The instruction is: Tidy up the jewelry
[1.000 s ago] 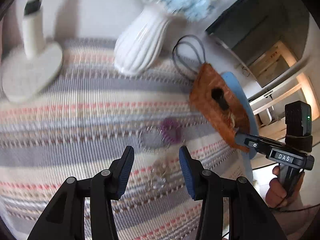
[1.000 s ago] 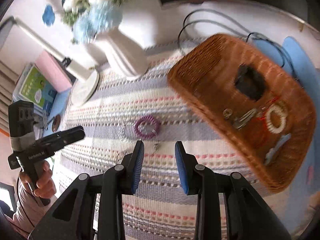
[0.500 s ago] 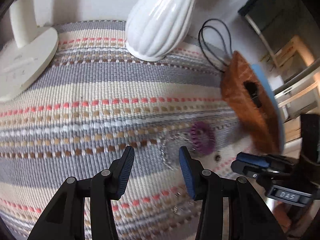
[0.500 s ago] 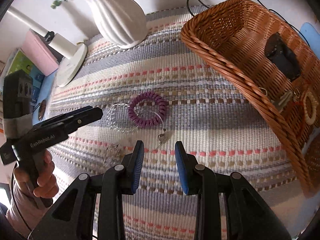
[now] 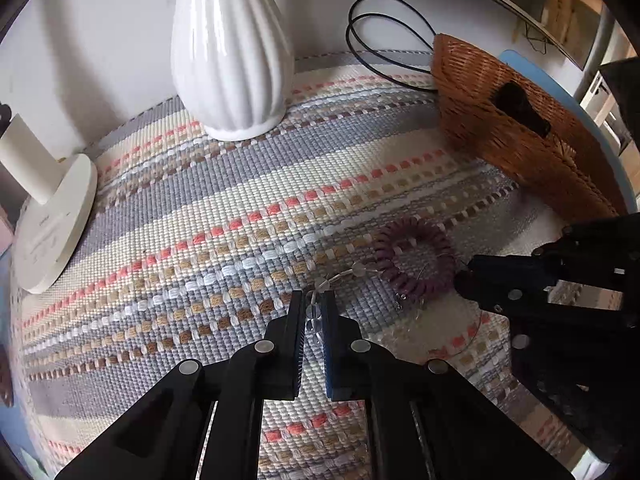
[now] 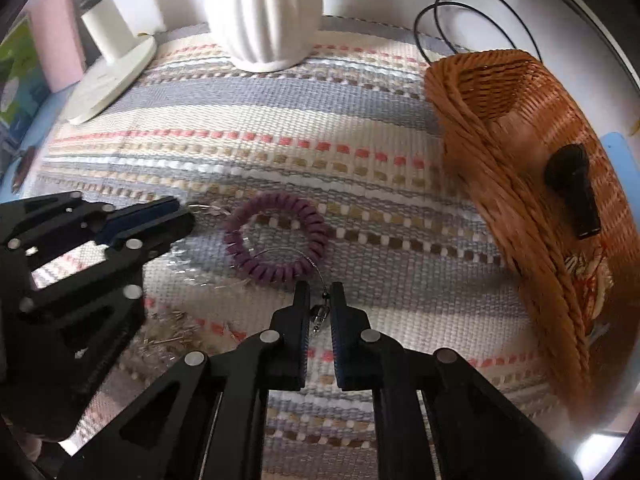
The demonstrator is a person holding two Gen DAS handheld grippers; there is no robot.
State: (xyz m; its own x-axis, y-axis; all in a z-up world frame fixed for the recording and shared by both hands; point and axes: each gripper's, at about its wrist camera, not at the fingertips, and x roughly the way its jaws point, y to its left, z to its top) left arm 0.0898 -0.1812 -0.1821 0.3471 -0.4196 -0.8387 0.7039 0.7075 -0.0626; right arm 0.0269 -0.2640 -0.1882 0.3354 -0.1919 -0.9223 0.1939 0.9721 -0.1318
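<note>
Your left tool (image 5: 314, 312) is down on the striped woven mat (image 5: 224, 216), blue pads pinched on the clear bead strand (image 5: 316, 308) (a few glassy beads sit right between them). Strand runs right toward the purple coil bracelet (image 5: 414, 256), touching its near edge. Your right tool (image 5: 460, 280) comes in from the right, tip closed, just beside the bracelet. White ribbed vase (image 5: 228, 52) stands at the mat's far edge, wicker basket (image 5: 508, 136) far right, black cord loop (image 5: 384, 32) behind it, white lamp base (image 5: 52, 220) left.

Home tabletop, striped woven mat (image 5: 224, 216), white ribbed vase (image 5: 228, 48), wicker basket (image 6: 520, 168)
</note>
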